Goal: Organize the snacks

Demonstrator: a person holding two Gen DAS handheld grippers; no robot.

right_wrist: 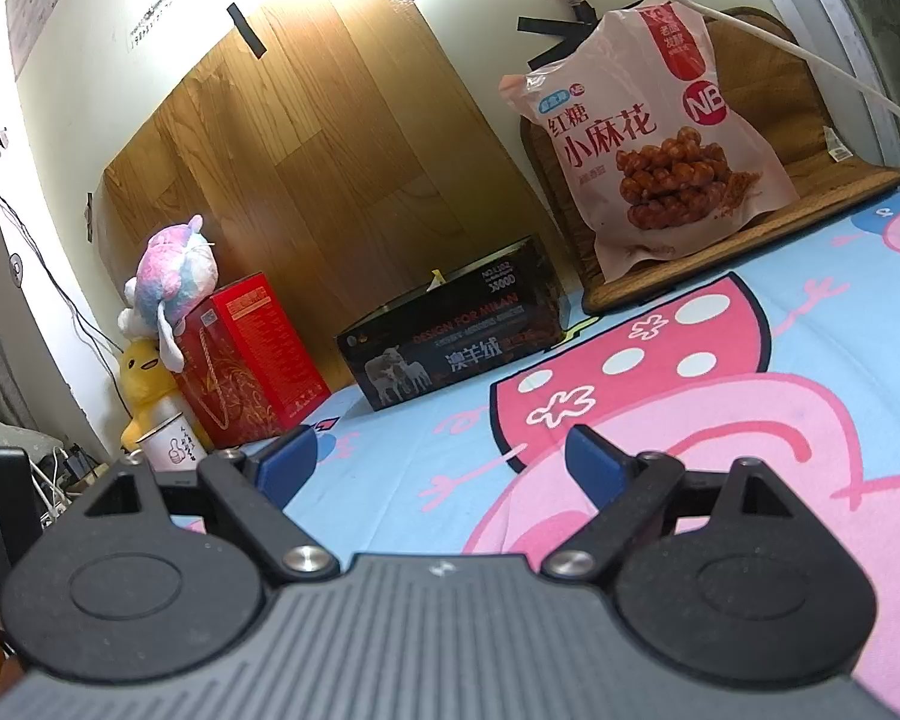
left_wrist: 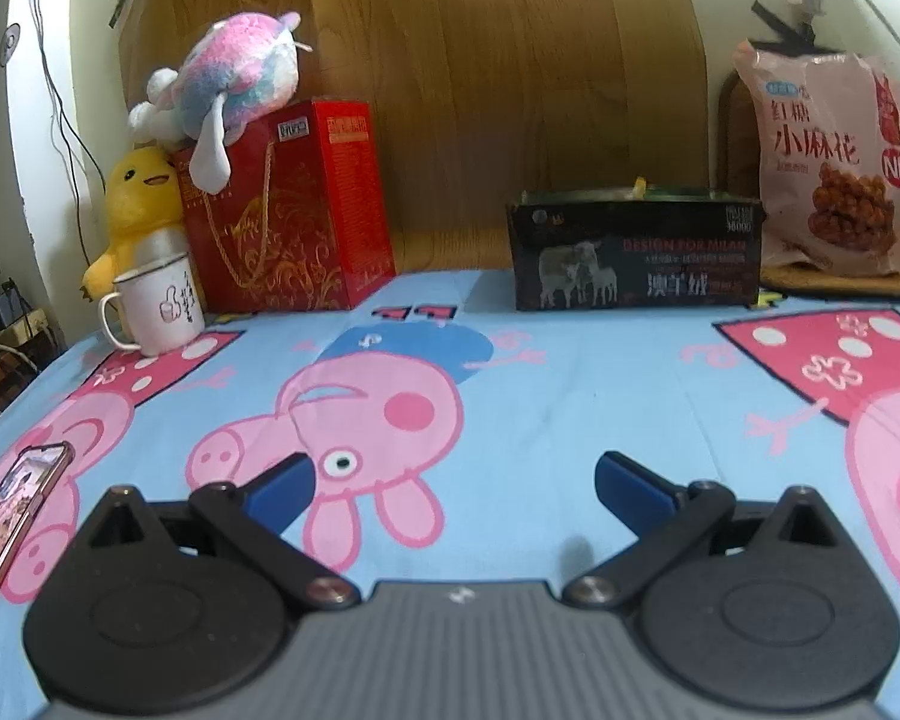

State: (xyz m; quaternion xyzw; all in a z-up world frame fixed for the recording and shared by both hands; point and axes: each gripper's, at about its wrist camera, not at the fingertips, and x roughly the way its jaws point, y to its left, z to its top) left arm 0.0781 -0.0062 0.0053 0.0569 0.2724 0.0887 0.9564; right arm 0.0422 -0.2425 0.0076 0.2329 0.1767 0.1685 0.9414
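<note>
Risks first. Snack bag (right_wrist: 648,144), pink, stands propped upright on a woven brown mat (right_wrist: 750,228), upper right of the right wrist view. It leans back and looks soft and puffy. A pinch near the top could crumple it or tip it forward off the mat. A low pinch may just push it back against the wall.

Black box (right_wrist: 450,336) sits open-topped at frame centre, left of the bag, well apart from both tongs. Probably the place for snacks; only a yellowish bit shows above its rim, contents otherwise unclear. A full bag may not fit lying flat, and could snag on the rim.

White cable (right_wrist: 780,42) runs down across the upper right, close over the bag's top. Lifting the bag high could catch it.

Left side clutter: red gift box (left_wrist: 288,210) with a plush toy (left_wrist: 234,78) on top, yellow duck (left_wrist: 135,210), white mug (left_wrist: 159,312), phone (left_wrist: 15,510) at lower left edge. A wide sweep by the left tongs could knock the mug.

Pose. Left tongs (left_wrist: 453,483) apart, nothing between the blue pads, hanging over the cartoon bedsheet (left_wrist: 600,372), tilted somewhat downward. Right tongs (right_wrist: 441,465) also apart and empty, closer to level, aimed between box and bag. Neither touches anything.
</note>
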